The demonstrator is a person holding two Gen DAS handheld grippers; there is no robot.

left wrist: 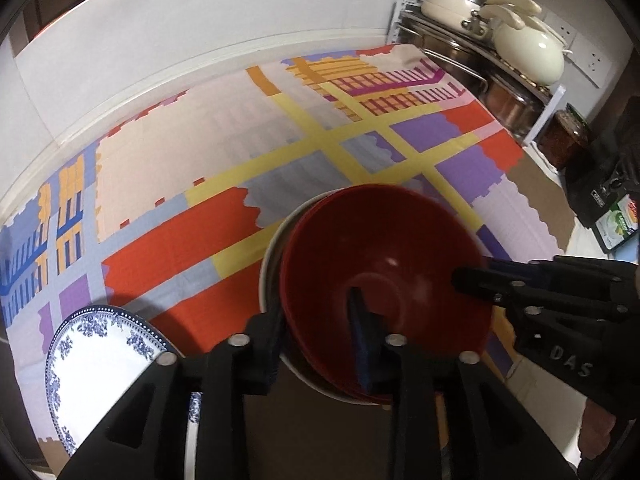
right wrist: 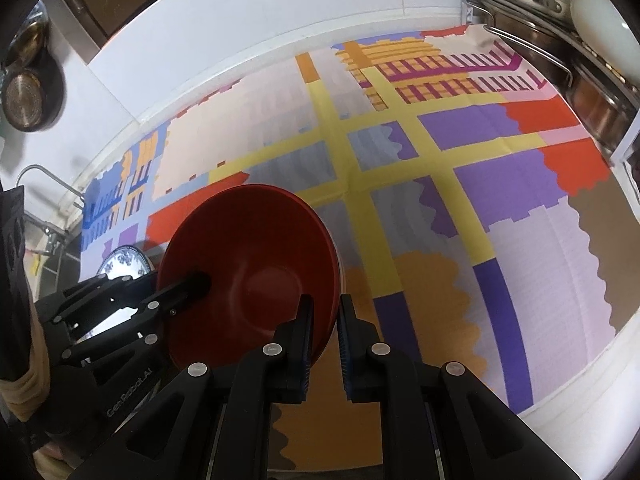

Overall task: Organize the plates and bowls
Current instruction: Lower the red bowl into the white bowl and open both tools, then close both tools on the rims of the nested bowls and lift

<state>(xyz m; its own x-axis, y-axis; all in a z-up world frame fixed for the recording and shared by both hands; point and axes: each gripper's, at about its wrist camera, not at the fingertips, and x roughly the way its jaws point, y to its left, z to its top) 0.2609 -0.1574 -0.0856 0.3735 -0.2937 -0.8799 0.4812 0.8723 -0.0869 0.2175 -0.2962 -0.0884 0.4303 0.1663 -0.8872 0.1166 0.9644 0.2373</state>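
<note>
A red bowl (left wrist: pixel 384 264) sits nested in a white bowl (left wrist: pixel 269 264) over the patterned tablecloth. My left gripper (left wrist: pixel 316 332) is shut on the near rim of the nested bowls, one finger outside, one inside the red bowl. My right gripper (right wrist: pixel 324 320) is shut on the right rim of the red bowl (right wrist: pixel 248 264); it shows in the left wrist view (left wrist: pixel 472 276) reaching in from the right. The left gripper shows in the right wrist view (right wrist: pixel 192 280) at the bowl's left rim. A blue-and-white plate (left wrist: pixel 100 356) lies at the lower left, also seen in the right wrist view (right wrist: pixel 124 264).
A rack with cream pots and steel pans (left wrist: pixel 500 36) stands at the back right corner. A jar (left wrist: pixel 564 140) and a dark box (left wrist: pixel 608 192) sit at the right. A faucet (right wrist: pixel 48 184) and hanging pan (right wrist: pixel 28 96) are at the left. White wall behind.
</note>
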